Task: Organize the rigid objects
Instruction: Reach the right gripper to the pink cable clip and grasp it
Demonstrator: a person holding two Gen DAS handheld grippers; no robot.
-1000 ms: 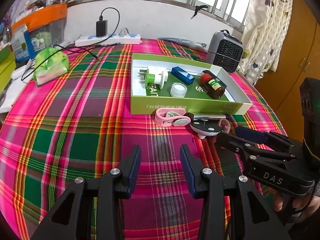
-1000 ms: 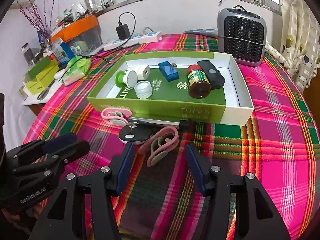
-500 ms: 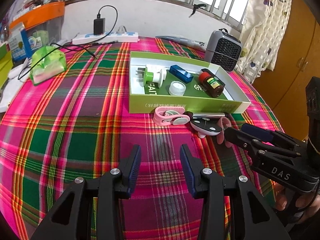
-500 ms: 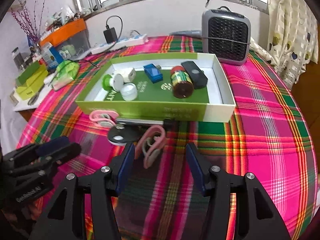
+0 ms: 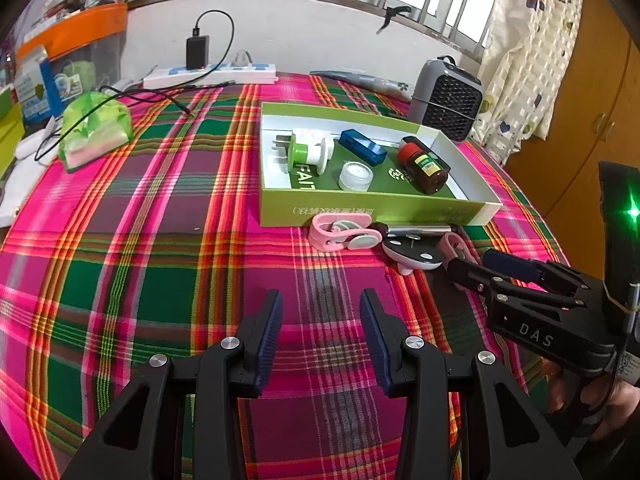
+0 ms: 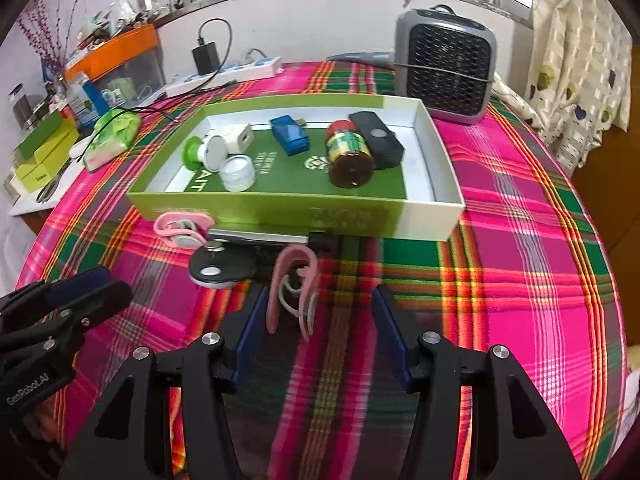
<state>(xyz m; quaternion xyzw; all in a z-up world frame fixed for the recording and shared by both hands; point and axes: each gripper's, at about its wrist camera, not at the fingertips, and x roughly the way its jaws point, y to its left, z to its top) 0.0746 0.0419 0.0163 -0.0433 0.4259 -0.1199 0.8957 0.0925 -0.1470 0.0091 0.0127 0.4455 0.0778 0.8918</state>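
While the right gripper (image 6: 318,330) sits low with its jaws spread around the near pink clip (image 6: 294,290), nothing is pinched yet: the clip is hard by the left finger (image 6: 251,330), with a wide gap to the right one. Judgement: lined up that way so one squeeze takes the clip across its width, then lift into the box (image 6: 280,204).

Left gripper (image 5: 320,340) hovers over bare cloth, jaws spread and empty, well short of the items; looks parked clear of the right one's path.

Still outside, just beside the box's near wall: a second pink clip (image 5: 344,234), a black-and-white disc thing (image 5: 414,254) and a metal bar (image 6: 256,237) tight against the wall. Already in the box: green-and-white plug (image 6: 212,148), white cap (image 6: 239,172), blue block (image 6: 290,134), brown bottle (image 6: 350,156) on its side, black remote (image 6: 376,140).

Surface is a pink, green and red plaid tablecloth (image 5: 160,240), soft, so low parts may snag. Room: barred window, power strip (image 5: 212,74) with charger at the back, small grey heater (image 6: 444,68) behind the box, cluttered shelf to the left, curtain to the right.
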